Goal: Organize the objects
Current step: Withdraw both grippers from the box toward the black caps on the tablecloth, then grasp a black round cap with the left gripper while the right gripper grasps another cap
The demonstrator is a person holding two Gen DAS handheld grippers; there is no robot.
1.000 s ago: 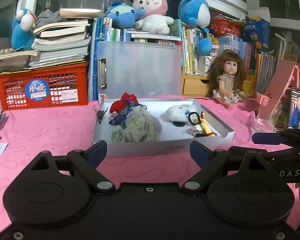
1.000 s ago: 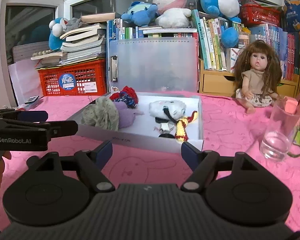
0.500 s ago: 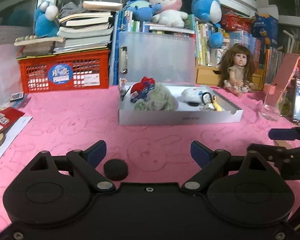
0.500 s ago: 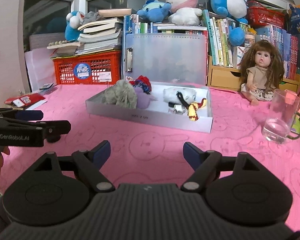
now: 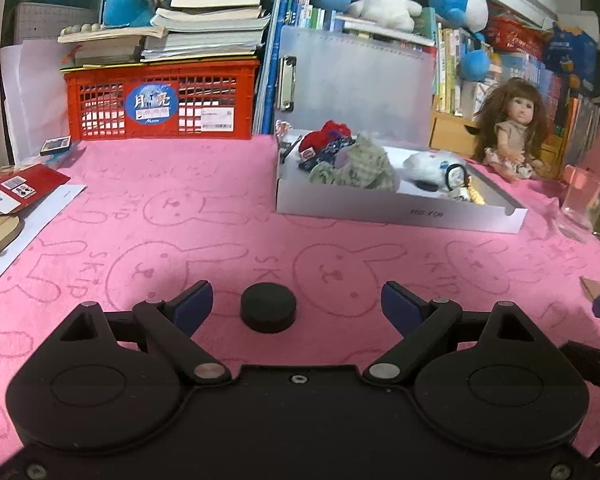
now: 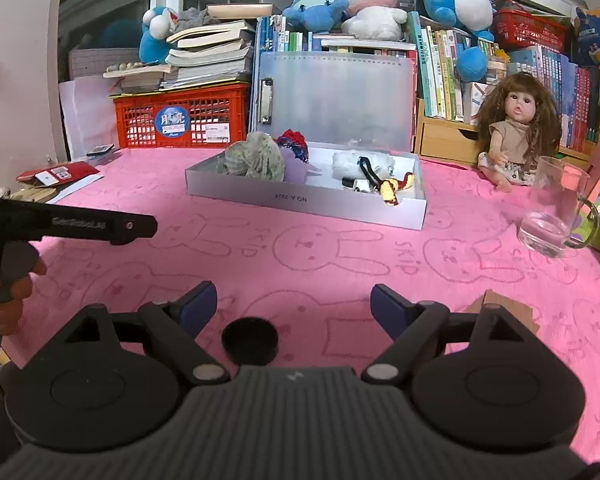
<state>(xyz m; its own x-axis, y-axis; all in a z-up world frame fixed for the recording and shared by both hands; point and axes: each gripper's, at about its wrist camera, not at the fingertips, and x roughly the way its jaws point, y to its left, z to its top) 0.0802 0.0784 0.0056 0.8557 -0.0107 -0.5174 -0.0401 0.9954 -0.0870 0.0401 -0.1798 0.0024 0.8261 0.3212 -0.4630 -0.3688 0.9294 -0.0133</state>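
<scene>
The worktop's pink cloth (image 5: pixel 220 240) bears faint outlined rabbits and the word "SKIP". A small round black puck (image 5: pixel 268 313) lies on it. The shallow box of pale grey card (image 6: pixel 300 199) holds a grey-green mottled cloth bundle (image 6: pixel 256 160), a red-and-blue knit piece (image 6: pixel 294 142), and a yellow-and-red striped cord (image 6: pixel 394 190). The red plastic lattice crate (image 5: pixel 160 104) carries a round blue sticker. The brown-haired doll (image 6: pixel 516 128) wears a beige dress.

Pink cloth (image 5: pixel 220 240) on worktop: "SKIP" printed repeatedly btwn bunny outlines. Red crate (image 5: pixel 162 106): round blue sticker w/ "月亮" and "Moon" under it; white barcode label beside, too small to read. White box (image 6: pixel 304 196) front wall: upside-down print, approx "NO.A 2224". Left claw arm (image 6: pixel 80 224): blurred, "GenRobot.AI".
</scene>
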